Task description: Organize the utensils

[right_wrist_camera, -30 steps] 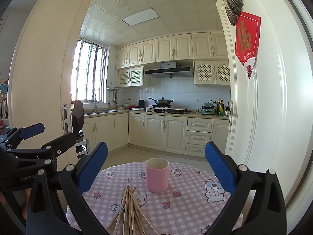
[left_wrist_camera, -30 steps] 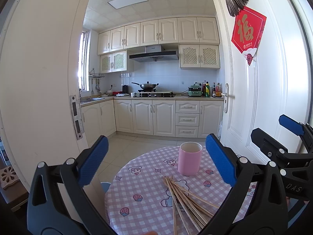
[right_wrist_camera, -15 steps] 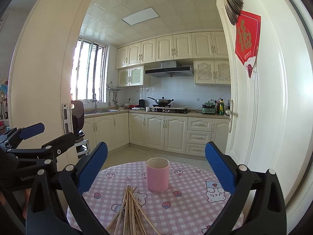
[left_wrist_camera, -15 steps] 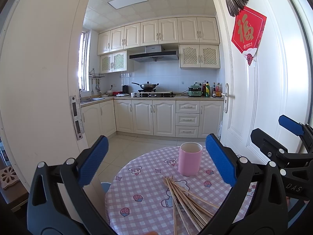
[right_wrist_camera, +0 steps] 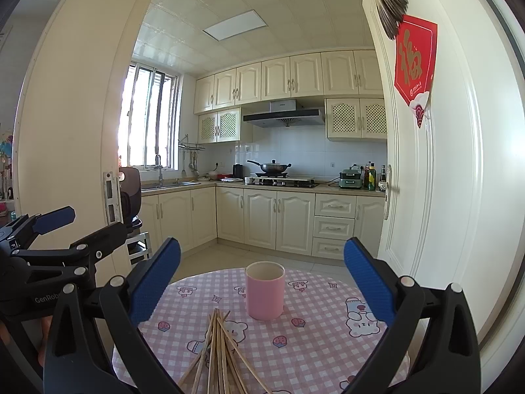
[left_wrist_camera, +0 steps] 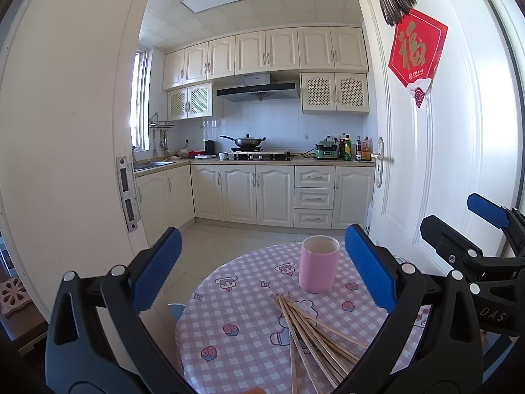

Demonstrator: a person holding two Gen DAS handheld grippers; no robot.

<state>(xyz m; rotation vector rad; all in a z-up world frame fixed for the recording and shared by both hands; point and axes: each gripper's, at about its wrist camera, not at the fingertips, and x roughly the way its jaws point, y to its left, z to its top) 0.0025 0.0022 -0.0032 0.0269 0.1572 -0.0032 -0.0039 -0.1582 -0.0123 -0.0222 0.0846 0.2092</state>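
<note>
Both tongs hang above the desk with their blue ribbed pads spread wide and nothing between them: the left tongs [left_wrist_camera: 262, 272] and the right tongs [right_wrist_camera: 262, 279] each look forward over the round top. Chopsticks [right_wrist_camera: 218, 351] lie in a loose fanned heap on the near side of the desk [right_wrist_camera: 328, 338], crossing one another, their far tips just short of the cup [right_wrist_camera: 265, 290] but apart from it. They look like plain pale wood or bamboo: thin, straight, stiff and very light, so they should roll and scatter at a nudge and may slip between flat pads unless pinched squarely. I judge the best hold is across several sticks near the middle of the bundle, where they overlap most, pads at right angles to the grain, so that the ends stay level when lifted. The cup is pink, cylindrical, smooth and matt-looking, upright and seemingly empty; it is probably ceramic or plastic and light enough to tip if sticks are pushed against its rim, so they should go in from above. A glossy pink-and-white checked cloth printed with small cartoon figures covers the desk and probably gives little friction.
</note>
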